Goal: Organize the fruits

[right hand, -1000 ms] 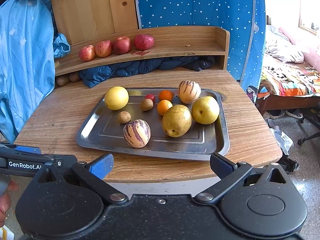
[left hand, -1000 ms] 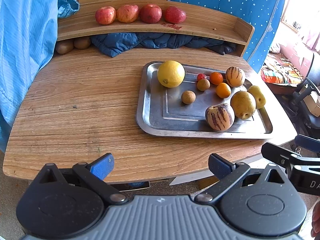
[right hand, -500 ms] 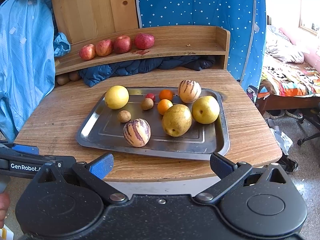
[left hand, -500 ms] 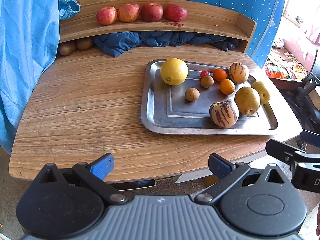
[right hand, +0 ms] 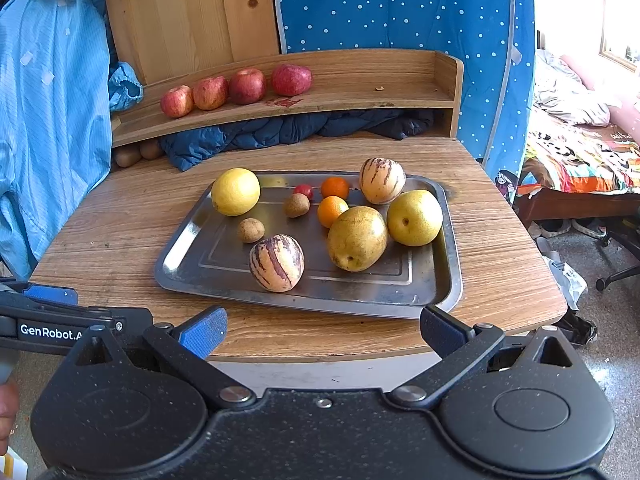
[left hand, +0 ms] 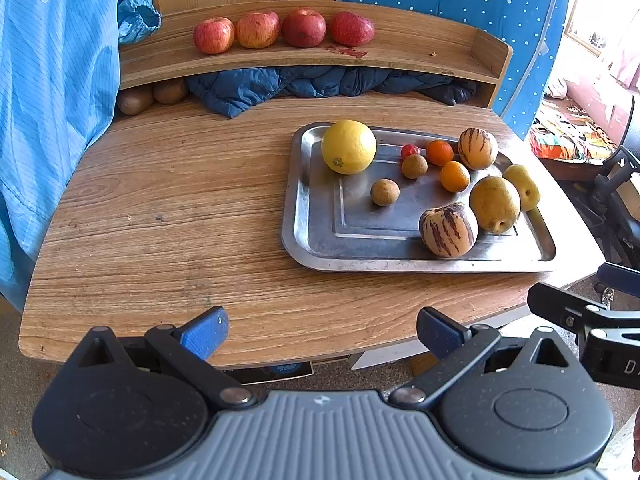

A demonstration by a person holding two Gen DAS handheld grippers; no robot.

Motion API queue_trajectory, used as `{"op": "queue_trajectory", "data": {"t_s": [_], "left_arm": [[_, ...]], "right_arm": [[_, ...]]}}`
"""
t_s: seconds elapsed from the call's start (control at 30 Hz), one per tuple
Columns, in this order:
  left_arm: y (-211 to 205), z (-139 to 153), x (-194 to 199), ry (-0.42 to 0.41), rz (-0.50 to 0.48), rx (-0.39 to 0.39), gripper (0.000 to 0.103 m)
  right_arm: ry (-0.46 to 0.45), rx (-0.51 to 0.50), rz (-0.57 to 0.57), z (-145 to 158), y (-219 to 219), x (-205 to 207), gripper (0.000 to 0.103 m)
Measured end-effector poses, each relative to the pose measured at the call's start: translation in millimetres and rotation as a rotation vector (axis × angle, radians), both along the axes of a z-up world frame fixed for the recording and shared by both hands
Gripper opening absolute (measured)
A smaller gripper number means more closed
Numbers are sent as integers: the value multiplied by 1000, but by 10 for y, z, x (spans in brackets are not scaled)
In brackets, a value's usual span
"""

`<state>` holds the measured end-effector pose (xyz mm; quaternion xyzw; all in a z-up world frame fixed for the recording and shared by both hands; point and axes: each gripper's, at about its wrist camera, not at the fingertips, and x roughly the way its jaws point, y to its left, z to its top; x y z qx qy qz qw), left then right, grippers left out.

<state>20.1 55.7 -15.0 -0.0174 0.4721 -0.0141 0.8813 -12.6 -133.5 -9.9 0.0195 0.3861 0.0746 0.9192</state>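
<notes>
Wood table (left hand: 168,208): metal tray (left hand: 304,216) on right half, blue quilt (left hand: 320,84) and two kiwis (left hand: 152,94) at back under shelf (left hand: 420,52). Shelf: four apples (left hand: 280,30) in row, left end.

You face a wooden table (right hand: 500,240) with a raised shelf (right hand: 360,92) — dotted blue curtain (right hand: 400,8) behind, bright window (right hand: 620,12) right.

Steel tray (right hand: 448,280) on table, w/ big yellow citrus (right hand: 235,191) at far left corner, 2 striped melons (right hand: 277,263), 2 yellow pears (right hand: 357,238), 2 small oranges (right hand: 331,211), 2 brown kiwis (right hand: 251,230), 1 tiny red fruit (right hand: 303,191). 4 red apples (right hand: 213,92) in a row on shelf behind.
</notes>
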Motion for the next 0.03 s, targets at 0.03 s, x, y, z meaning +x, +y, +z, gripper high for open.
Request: {"op": "queue_trajectory", "data": {"t_s": [0.03], "left_arm": [[-2, -1, 4, 2, 0, 0, 102]], "right_arm": [[0, 0, -1, 1, 2, 0, 102]]}}
